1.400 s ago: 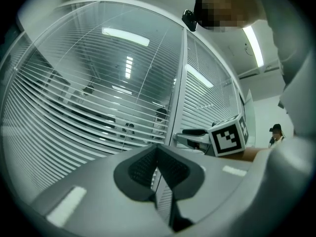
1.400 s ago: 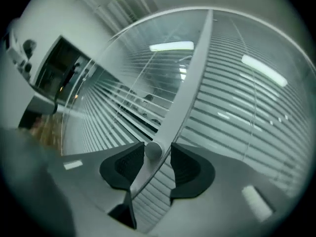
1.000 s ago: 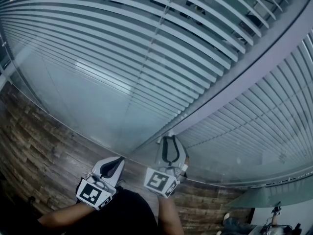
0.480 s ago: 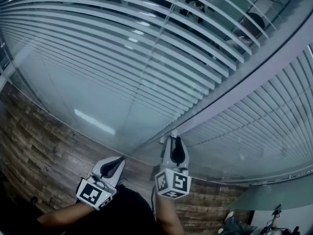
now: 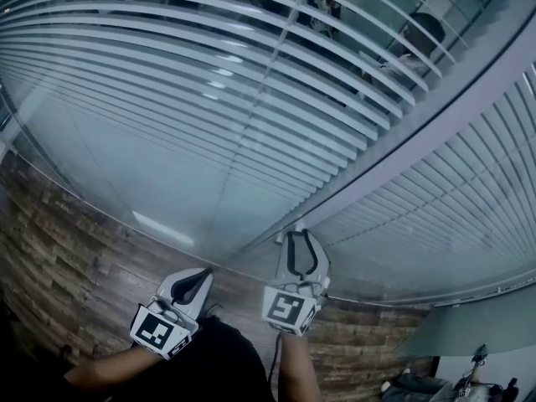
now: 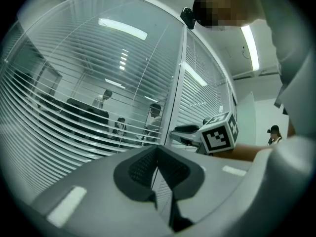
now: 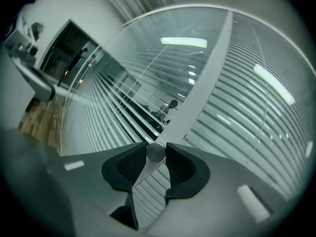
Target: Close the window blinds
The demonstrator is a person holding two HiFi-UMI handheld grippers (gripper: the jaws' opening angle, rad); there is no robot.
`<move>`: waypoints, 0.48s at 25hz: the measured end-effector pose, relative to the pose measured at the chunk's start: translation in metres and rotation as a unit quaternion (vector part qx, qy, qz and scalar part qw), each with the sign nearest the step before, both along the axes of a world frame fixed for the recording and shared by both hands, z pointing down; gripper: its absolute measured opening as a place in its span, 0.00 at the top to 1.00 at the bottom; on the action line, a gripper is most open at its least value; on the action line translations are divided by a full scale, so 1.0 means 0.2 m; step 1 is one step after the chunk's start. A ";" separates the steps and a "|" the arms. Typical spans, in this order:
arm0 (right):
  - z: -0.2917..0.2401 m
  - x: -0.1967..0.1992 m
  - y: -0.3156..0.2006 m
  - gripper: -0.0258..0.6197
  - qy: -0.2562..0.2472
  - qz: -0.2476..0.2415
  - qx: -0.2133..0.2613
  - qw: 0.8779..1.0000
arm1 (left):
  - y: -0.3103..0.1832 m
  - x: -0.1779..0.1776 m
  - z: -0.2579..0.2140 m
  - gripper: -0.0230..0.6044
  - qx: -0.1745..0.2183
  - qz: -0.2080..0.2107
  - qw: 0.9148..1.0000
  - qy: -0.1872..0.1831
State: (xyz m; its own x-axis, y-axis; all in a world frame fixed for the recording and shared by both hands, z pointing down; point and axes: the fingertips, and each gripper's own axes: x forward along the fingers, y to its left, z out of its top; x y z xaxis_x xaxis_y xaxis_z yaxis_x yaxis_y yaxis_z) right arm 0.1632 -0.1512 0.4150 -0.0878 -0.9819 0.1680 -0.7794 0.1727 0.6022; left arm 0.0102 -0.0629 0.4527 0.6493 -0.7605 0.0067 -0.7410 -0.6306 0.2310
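Slatted blinds [image 5: 209, 99] hang behind glass on both sides of a grey upright frame [image 5: 402, 153]. My right gripper [image 5: 300, 234] is at the foot of that frame. In the right gripper view its jaws [image 7: 156, 149] are shut on a small round metal knob [image 7: 156, 152] at the frame. My left gripper [image 5: 203, 273] hangs lower left, away from the glass. Its jaw tips [image 6: 158, 149] meet with nothing between them. The left blind's upper slats stand partly open, and people show through the gaps. The right blind [image 5: 444, 208] looks flatter.
A wood-plank floor [image 5: 75, 249] runs under the glass wall. People sit and stand [image 6: 103, 100] in the room beyond the glass. The right gripper's marker cube [image 6: 219, 132] shows in the left gripper view. A desk corner [image 5: 469, 325] lies at lower right.
The right gripper's marker cube has shifted slightly right and twisted while staying on the knob. More dark gaps show between the left blind's upper slats. The left gripper has stayed put.
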 end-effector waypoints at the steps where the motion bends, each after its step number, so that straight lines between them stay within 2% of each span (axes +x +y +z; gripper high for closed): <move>1: 0.03 -0.01 0.00 0.77 0.032 0.002 0.000 0.999 | 0.00 0.00 0.02 0.96 -0.001 0.003 1.000 -0.002; 3: 0.05 -0.02 0.00 0.77 0.059 0.005 0.001 0.998 | 0.00 0.00 0.03 0.96 -0.002 0.009 1.000 -0.001; 4: 0.04 -0.02 0.00 0.76 0.051 0.005 0.003 0.999 | 0.00 0.01 0.01 0.96 -0.001 0.013 1.000 0.000; 6: -0.01 -0.01 0.00 0.76 -0.014 0.004 0.003 1.000 | 0.01 0.01 -0.03 0.96 0.002 0.020 1.000 0.002; 7: -0.03 -0.01 0.01 0.76 -0.075 0.002 0.000 0.997 | 0.01 0.01 -0.04 0.96 0.002 0.023 1.000 0.004; 8: -0.05 0.00 0.02 0.74 -0.148 0.002 -0.007 0.989 | 0.00 0.01 -0.06 0.96 0.001 0.026 1.000 0.006; 9: -0.05 0.01 0.02 0.72 -0.225 0.004 -0.014 0.974 | 0.00 0.01 -0.07 0.96 -0.002 0.028 1.000 0.007; 11: -0.04 0.03 0.03 0.70 -0.349 0.014 -0.024 0.937 | -0.02 0.02 -0.06 0.96 -0.010 0.031 0.999 0.014; 12: -0.01 0.04 0.03 0.70 -0.389 0.021 -0.027 0.921 | -0.04 0.03 -0.05 0.96 -0.016 0.031 0.999 0.019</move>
State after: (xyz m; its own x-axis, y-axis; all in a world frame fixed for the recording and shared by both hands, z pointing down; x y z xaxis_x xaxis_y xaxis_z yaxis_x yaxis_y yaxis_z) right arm 0.1713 -0.1454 0.4122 -0.1644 -0.9792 0.1192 -0.9780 0.1460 -0.1493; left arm 0.0169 -0.0701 0.4424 0.6959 -0.7181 0.0045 -0.6907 -0.6675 0.2782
